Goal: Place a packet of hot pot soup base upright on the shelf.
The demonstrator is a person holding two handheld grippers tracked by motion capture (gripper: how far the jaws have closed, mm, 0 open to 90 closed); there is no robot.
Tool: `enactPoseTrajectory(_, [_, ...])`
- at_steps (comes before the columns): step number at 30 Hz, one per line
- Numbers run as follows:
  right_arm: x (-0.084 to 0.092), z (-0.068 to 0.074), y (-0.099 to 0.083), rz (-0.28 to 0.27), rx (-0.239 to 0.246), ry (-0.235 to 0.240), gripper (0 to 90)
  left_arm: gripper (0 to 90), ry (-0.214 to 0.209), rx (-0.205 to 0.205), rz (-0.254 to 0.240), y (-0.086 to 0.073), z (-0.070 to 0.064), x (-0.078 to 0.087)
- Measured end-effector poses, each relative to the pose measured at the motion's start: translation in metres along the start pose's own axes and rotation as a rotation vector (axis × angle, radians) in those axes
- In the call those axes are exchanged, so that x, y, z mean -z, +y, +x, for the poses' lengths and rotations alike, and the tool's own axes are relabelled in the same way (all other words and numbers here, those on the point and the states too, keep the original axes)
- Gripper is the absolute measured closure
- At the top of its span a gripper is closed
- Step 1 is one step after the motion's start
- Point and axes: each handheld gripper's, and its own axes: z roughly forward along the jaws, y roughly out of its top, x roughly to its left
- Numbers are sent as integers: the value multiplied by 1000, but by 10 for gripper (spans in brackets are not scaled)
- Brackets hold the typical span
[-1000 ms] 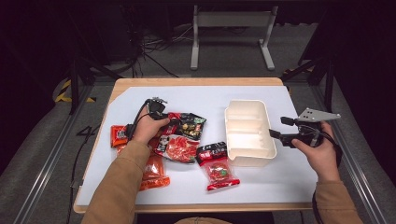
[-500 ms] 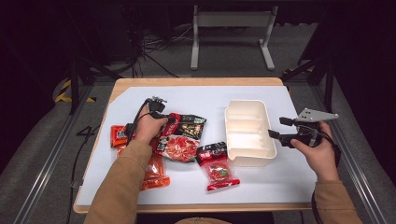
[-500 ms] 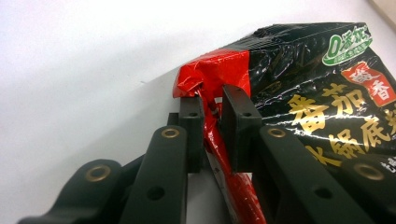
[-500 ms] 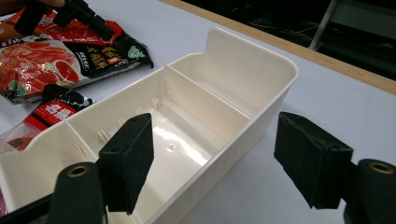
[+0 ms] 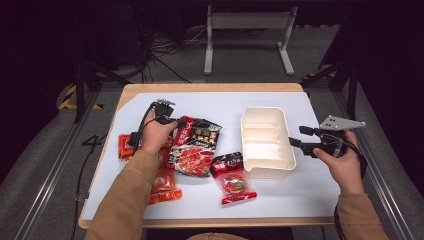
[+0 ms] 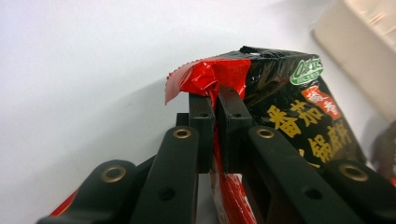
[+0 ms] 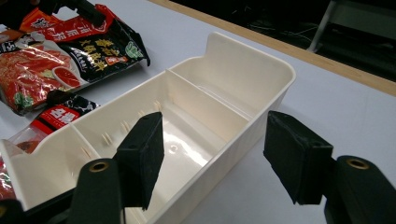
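- Since the earlier frame, the left gripper has pressed its jaws together on the red top corner of the black-and-red seasoning packet and raised that corner off the white mat.
- Packet location: left of centre in the high view; long axis runs from upper left to lower right, pinched corner uppermost.
- Right gripper: jaws have just been closing, yet stand spread astride the near long wall of the cream divided tray; pads clear of the wall.
- Surroundings: a smaller red packet lies just below the held one, beside the tray; orange packets lie under the left forearm.
- Appearance: glossy black film, red serrated top edge, gold characters, green oval logo.
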Motion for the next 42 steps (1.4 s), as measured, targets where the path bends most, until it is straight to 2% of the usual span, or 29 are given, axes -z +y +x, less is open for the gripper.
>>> enactPoseTrajectory(3, [1, 0, 1, -5, 1, 4, 389, 865, -6, -17, -26, 3, -6, 9])
enactPoseTrajectory(7, [1, 0, 1, -8, -4, 8, 394, 866, 0, -69, -67, 6, -20, 26])
enactPoseTrajectory(8, [1, 0, 1, -8, -4, 8, 394, 867, 0, -69, -67, 6, -20, 26])
enactPoseTrajectory(12, [3, 0, 2, -14, -5, 9, 397, 869, -14, -138, -115, 8, -39, 47])
enactPoseTrajectory(14, [4, 1, 2, -17, -9, 8, 412, 869, -10, -169, -121, 8, -46, 53])
enactPoseTrajectory(17, [6, 2, 3, -23, -5, 10, 427, 870, -24, -192, -135, 7, -56, 62])
enactPoseTrajectory(18, [7, 2, 4, -27, -4, 10, 433, 870, -22, -214, -144, 7, -61, 67])
enactPoseTrajectory(24, [8, 6, 6, -33, 0, 24, 459, 873, -30, -283, -169, 2, -85, 86])
enactPoseTrajectory(28, [10, 7, 8, -44, 2, 30, 469, 874, -39, -310, -193, -5, -98, 101])
enactPoseTrajectory(31, [11, 9, 10, -48, 7, 33, 472, 874, -17, -344, -205, -10, -106, 109])
enactPoseTrajectory(36, [11, 13, 12, -53, 17, 40, 477, 873, -14, -355, -241, -16, -110, 119])
enactPoseTrajectory(41, [14, 15, 14, -91, 12, 45, 505, 874, -24, -355, -265, -20, -110, 126])
enactPoseTrajectory(42, [15, 16, 15, -102, 7, 53, 505, 874, -26, -348, -284, -22, -110, 128])
